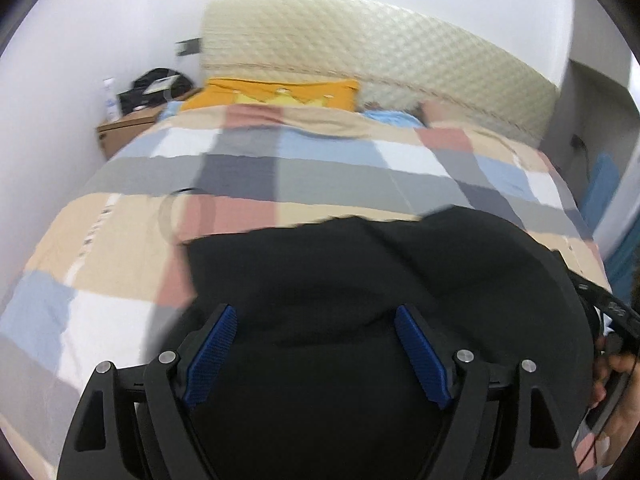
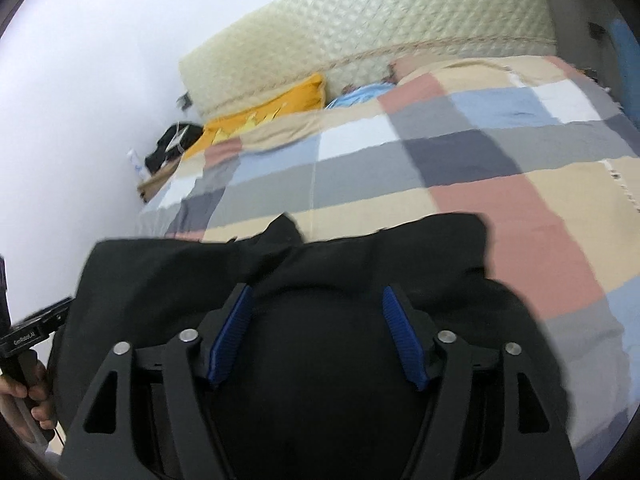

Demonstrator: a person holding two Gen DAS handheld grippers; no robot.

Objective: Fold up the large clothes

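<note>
Black garment [image 1: 360, 272] lies spread on the near part of the bed, on top of a checked bedspread [image 1: 280, 168] in beige, pink, grey, blue and white squares. Its far edge runs uneven across the bedspread; a small peak of cloth sticks up along that edge in the right wrist view [image 2: 286, 226]. Fabric is dark and both views are blurred, so folds and garment type cannot be read.

Left tongs [image 1: 314, 354]: spread wide, blue ribbed pads [image 1: 212, 356] well apart, over the black cloth. Nothing pinched between the pads.

Right tongs [image 2: 316, 338]: also wide, blue pads [image 2: 402, 340] apart, over the same garment. No cloth gripped.

Each view catches the other tool at its edge: a hand [image 2: 24, 396] on a black handle at the lower left of the right wrist view, and fingers [image 1: 616, 372] on a black handle at the right edge of the left wrist view.

Far end of bed: quilted cream headboard [image 1: 380, 48], an orange pillow [image 1: 276, 94] against it, a light blue item [image 1: 394, 118] beside that. A wooden nightstand [image 1: 124, 130] stands left of the bed by the white wall, with a dark bag [image 1: 158, 82] and a white bottle [image 1: 110, 98] on it.
</note>
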